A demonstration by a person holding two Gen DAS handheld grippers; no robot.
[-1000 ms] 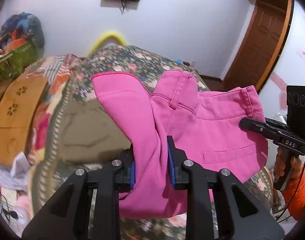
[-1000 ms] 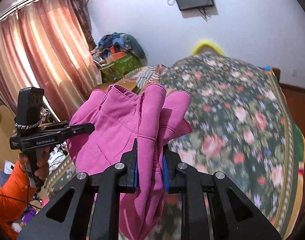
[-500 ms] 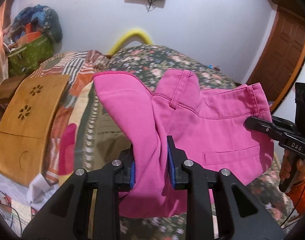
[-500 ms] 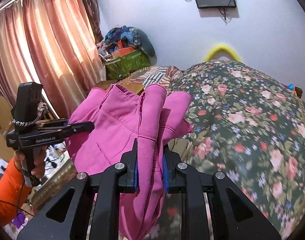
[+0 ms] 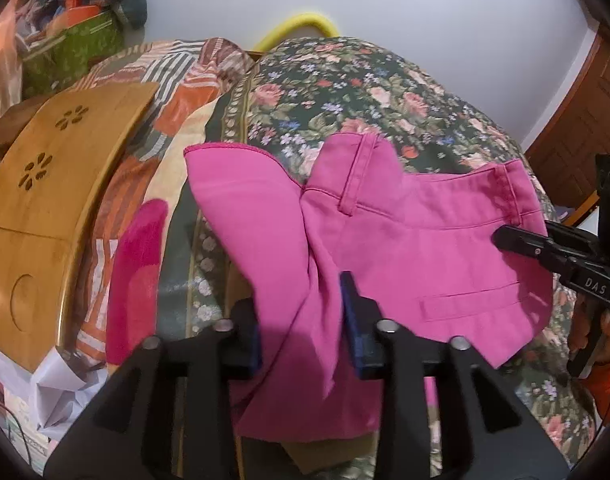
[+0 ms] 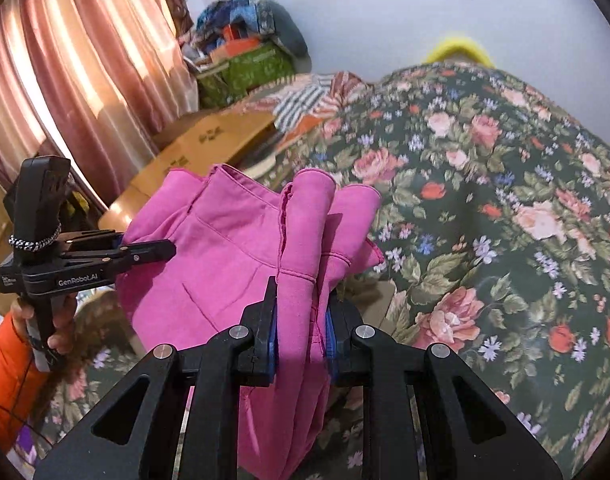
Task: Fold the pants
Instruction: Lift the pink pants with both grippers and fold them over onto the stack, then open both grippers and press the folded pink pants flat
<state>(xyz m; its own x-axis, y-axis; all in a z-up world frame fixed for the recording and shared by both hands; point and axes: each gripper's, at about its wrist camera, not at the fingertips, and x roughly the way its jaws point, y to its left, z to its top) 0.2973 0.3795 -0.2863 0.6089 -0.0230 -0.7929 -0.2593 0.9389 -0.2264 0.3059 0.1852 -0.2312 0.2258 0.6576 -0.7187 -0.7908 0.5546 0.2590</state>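
Pants [image 5: 405, 240], pink, hang bunched above the flowered bed [image 5: 345, 92]. Right gripper [image 6: 301, 320] has its fingers clamped on a fold; left gripper [image 5: 301, 320] is opening, cloth loose between its fingers.

We see daylight glowing through the curtains [image 6: 77, 80] in the right wrist view, blown out along the folds. Room light is otherwise soft and even. The floral bedspread [image 6: 485, 200] is motion-blurred. Fisheye bending and dark vignetting mark all corners of both views.
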